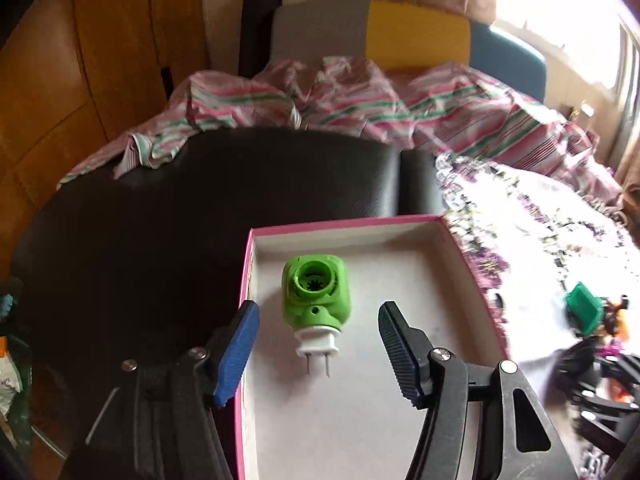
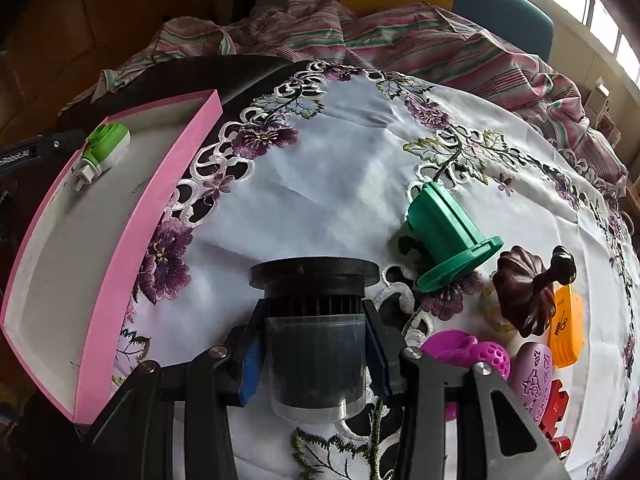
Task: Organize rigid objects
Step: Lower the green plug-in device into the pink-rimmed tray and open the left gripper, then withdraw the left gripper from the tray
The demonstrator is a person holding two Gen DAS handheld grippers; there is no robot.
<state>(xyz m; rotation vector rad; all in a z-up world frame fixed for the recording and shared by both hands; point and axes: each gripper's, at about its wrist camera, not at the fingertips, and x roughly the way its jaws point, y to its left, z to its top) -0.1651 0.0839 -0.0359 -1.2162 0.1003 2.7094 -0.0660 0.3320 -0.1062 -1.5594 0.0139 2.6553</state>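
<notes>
The left hand-held gripper (image 1: 318, 354) is held wide open over the pink-rimmed box (image 1: 360, 222), with nothing between its jaws. A green plug-in device (image 1: 316, 294) with a white plug end is seen lying on the white floor of that box, its two prongs pointing back toward the gripper; it is not touched by either finger.

The right hand-held gripper (image 2: 316, 354) is closed on a dark cylindrical container (image 2: 316, 344), which is gripped on both sides below its wide black cap. It is held above the embroidered tablecloth (image 2: 340, 160) that covers the tabletop, with the pink box (image 2: 132, 216) at the left. To the right, a green spool-shaped piece (image 2: 448, 236) is laid on its side, and near it a dark brown knobbed lid (image 2: 524, 296), an orange piece (image 2: 566, 332) and some purple items (image 2: 480, 354) are clustered.
</notes>
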